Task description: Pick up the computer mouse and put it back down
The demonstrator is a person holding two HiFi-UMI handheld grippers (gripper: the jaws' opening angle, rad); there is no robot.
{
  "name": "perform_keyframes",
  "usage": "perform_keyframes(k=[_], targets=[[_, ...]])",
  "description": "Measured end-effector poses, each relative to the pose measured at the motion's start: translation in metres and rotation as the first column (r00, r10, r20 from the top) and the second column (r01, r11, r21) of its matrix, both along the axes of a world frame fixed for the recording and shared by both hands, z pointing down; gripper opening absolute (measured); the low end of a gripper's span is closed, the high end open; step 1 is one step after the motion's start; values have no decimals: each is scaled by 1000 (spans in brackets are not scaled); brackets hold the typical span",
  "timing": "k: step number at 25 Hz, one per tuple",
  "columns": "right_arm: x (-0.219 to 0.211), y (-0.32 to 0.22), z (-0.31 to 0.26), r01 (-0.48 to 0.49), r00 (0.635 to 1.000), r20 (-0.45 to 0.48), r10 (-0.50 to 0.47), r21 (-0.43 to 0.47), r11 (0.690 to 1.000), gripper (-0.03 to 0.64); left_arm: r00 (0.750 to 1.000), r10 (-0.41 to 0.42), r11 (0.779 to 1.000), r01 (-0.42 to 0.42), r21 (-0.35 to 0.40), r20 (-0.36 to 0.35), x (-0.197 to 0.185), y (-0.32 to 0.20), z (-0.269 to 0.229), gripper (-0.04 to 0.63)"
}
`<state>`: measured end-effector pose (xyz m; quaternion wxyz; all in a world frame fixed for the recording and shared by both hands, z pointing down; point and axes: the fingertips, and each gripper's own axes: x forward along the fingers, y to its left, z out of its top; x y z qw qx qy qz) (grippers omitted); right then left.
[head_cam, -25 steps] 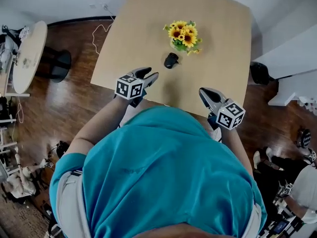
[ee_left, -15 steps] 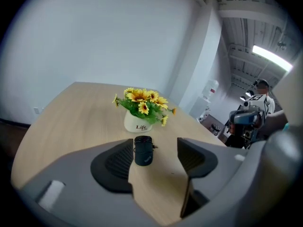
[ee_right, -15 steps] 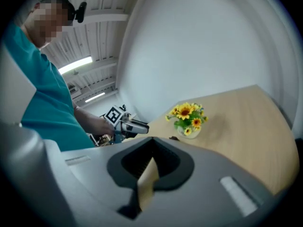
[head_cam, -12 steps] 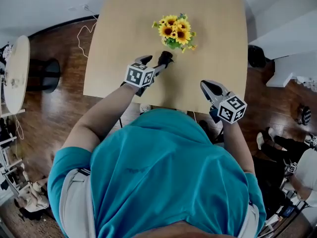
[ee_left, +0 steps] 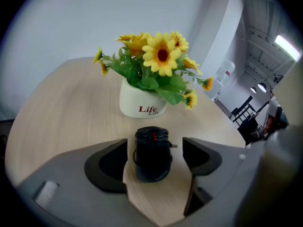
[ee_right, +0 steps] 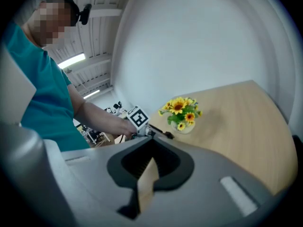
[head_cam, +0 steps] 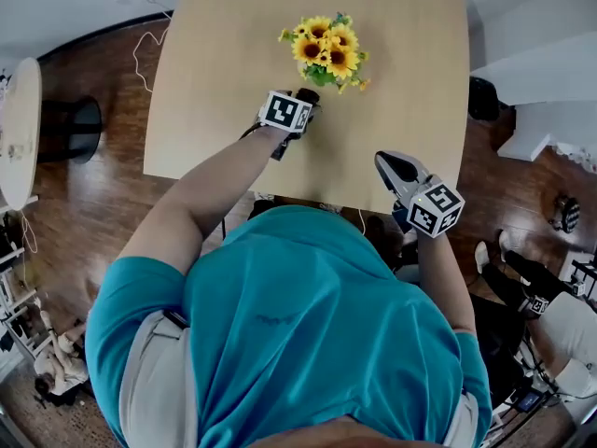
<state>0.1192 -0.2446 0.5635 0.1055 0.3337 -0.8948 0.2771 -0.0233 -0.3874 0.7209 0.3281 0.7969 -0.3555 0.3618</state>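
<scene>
A black computer mouse point(ee_left: 152, 155) with its cord wound round it lies on the light wooden table point(ee_left: 61, 112), just in front of a white pot of yellow sunflowers point(ee_left: 142, 100). My left gripper point(ee_left: 154, 144) reaches down over it. Its jaws have just been opening and stand one on each side of the mouse, with a gap to each pad. In the head view the left gripper point(head_cam: 300, 112) covers most of the mouse point(head_cam: 307, 94). My right gripper point(head_cam: 385, 161) hovers at the table's near edge, shut and empty.
The flower pot point(head_cam: 326, 56) stands directly behind the mouse. A round white table point(head_cam: 13, 129) and a dark stool point(head_cam: 73, 127) are on the wood floor to the left. White furniture point(head_cam: 541, 73) and another person's feet point(head_cam: 527, 283) are on the right.
My left gripper went forward from the table's near edge to the mouse, sank, and its jaws spread wider. The right gripper dipped slightly at the near edge.
</scene>
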Motion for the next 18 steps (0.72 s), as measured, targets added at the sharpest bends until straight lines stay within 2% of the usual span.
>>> perform_keyframes(k=[8, 9, 13, 18], targets=[[9, 5, 11, -8, 1000, 5, 8, -27, 1000, 1, 984, -2, 1000, 3, -5, 177, -9, -12, 22, 379], [10, 5, 12, -10, 1000, 6, 10, -29, 1000, 2, 983, -3, 1000, 4, -5, 181, -9, -14, 23, 379], [15, 2, 14, -21, 1000, 7, 21, -32, 999, 2, 996, -1, 999, 4, -32, 85, 10, -18, 24, 390], [18, 1, 11, -33, 999, 18, 33, -22, 999, 2, 995, -5, 1000, 5, 7, 104, 9, -18, 17, 382]])
